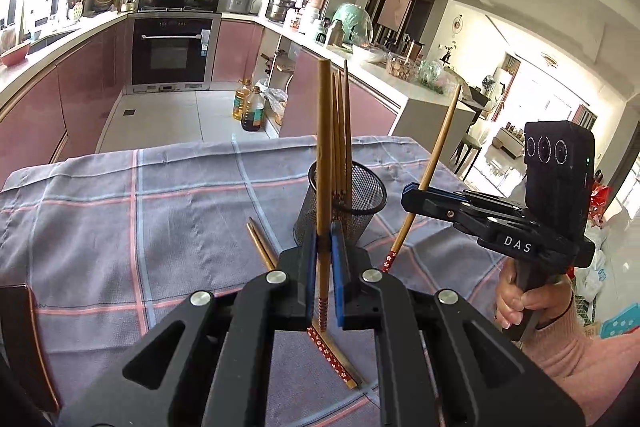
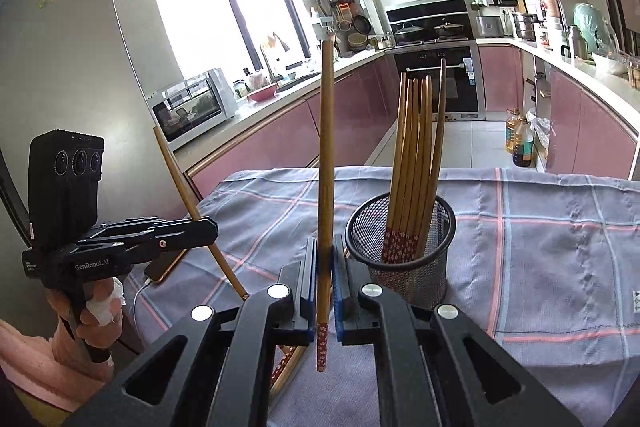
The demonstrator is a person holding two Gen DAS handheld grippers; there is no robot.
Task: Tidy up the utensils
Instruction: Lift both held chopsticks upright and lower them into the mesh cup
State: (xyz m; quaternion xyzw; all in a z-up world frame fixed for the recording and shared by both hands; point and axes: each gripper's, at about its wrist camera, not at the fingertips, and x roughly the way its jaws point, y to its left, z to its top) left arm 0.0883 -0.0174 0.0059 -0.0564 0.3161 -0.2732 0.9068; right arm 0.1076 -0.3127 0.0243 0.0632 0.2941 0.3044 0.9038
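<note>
My left gripper [image 1: 323, 241] is shut on a brown chopstick [image 1: 325, 147] that stands upright, its patterned red end below the pads. Just beyond it a black mesh cup [image 1: 360, 195] holds several chopsticks [image 1: 342, 131]. To the right, my right gripper [image 1: 414, 195] is shut on a tilted chopstick [image 1: 440, 147]. In the right wrist view that gripper [image 2: 325, 247] holds its chopstick [image 2: 326, 147] upright beside the cup [image 2: 412, 267]. At the left, the left gripper [image 2: 210, 227] grips its slanted chopstick [image 2: 176, 171]. Loose chopsticks [image 1: 262, 247] lie on the cloth under my left gripper.
A grey checked cloth [image 2: 540, 247] covers the table, whose far edge drops to the kitchen floor. A phone [image 2: 162, 267] on a white cable lies at the table's left side. Oil bottles [image 1: 250, 107] stand on the floor by pink cabinets.
</note>
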